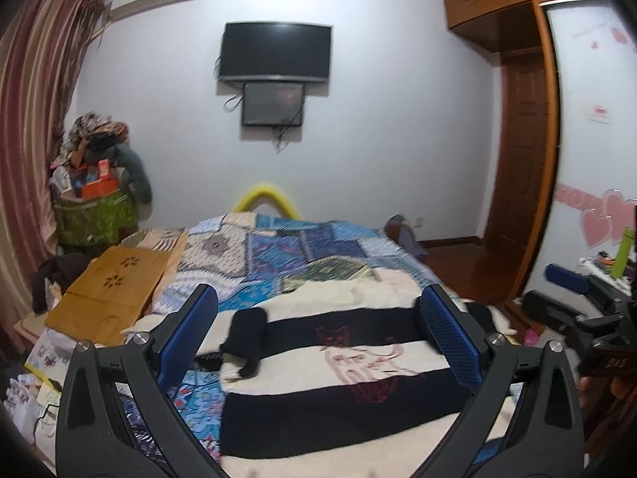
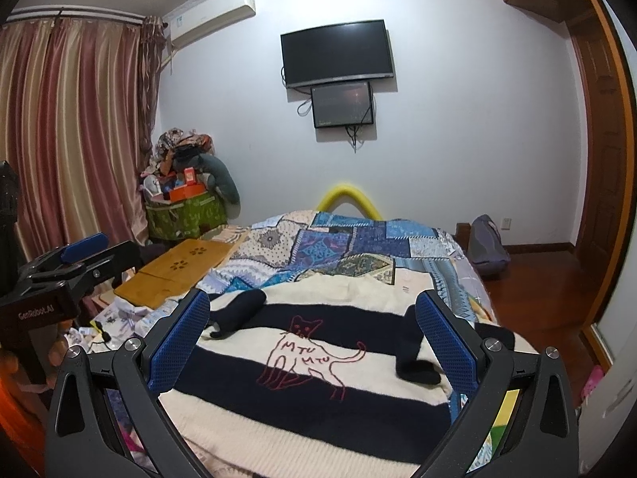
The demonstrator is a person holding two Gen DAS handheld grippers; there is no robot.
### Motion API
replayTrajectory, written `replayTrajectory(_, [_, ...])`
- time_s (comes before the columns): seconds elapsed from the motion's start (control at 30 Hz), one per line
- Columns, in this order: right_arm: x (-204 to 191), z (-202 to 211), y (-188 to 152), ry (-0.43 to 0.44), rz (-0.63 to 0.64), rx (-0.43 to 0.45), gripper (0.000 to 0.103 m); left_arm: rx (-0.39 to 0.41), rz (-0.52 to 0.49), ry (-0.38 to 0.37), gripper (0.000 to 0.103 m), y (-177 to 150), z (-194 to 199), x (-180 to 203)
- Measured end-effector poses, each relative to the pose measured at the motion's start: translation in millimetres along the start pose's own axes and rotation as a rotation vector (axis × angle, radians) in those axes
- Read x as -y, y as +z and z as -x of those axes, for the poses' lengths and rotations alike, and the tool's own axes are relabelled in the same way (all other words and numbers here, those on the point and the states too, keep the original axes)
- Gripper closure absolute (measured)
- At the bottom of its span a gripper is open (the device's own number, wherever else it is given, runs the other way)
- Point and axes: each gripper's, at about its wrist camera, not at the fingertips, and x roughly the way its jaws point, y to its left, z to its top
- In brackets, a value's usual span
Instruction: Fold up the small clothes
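Right wrist view gives us the cream and navy striped knitted sweater with a red outlined cat (image 2: pixel 314 362) lying flat on the near end of the blue patchwork quilt (image 2: pixel 338 247). We hold our right gripper (image 2: pixel 312 334) and left gripper (image 1: pixel 318 330) above it, both spread wide and holding nothing. A bamboo lap tray (image 2: pixel 175 275) sits far left.

Both wrist cams sit low over the bed, close above the cream-and-navy striped knit sweater (image 1: pixel 338 362) (image 2: pixel 318 362), facing the white wall w/ the black wall-mounted TV (image 1: pixel 276 51) (image 2: pixel 336 52). Left cam sits left of the right one; each catches the other gripper at frame edge. Shared: sweater, patchwork quilt (image 1: pixel 278 251) (image 2: pixel 338 247), TV.
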Motion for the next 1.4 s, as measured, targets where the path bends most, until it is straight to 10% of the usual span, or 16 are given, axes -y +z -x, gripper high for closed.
replayTrajectory(0.57, [25.9,-133.6,-1.8,0.028,0.053,-0.221,0.001,-0.428,0.281,0.191,0.0,-63.0,-175.7,-168.8])
replayTrajectory(0.97, [40.9,-239.1,-28.9,0.064,0.066,-0.461,0.006,-0.681,0.551,0.114,0.014,-125.5,-278.8,-223.9])
replayTrajectory(1.13, [51.7,-267.7,-41.0,0.066,0.083,-0.546,0.017,-0.728,0.671,0.092,0.034,-144.5,-299.6,-237.8])
replayTrajectory(1.27, [72.9,-266.9,-44.4,0.031,0.065,-0.564,0.023,-0.722,0.62,0.146,0.08,-144.3,-301.5,-239.0])
replayTrajectory(1.4, [103.7,-248.8,-44.5,-0.088,0.106,-0.559,0.025,-0.687,0.569,0.121,0.09,-132.7,-295.5,-238.4])
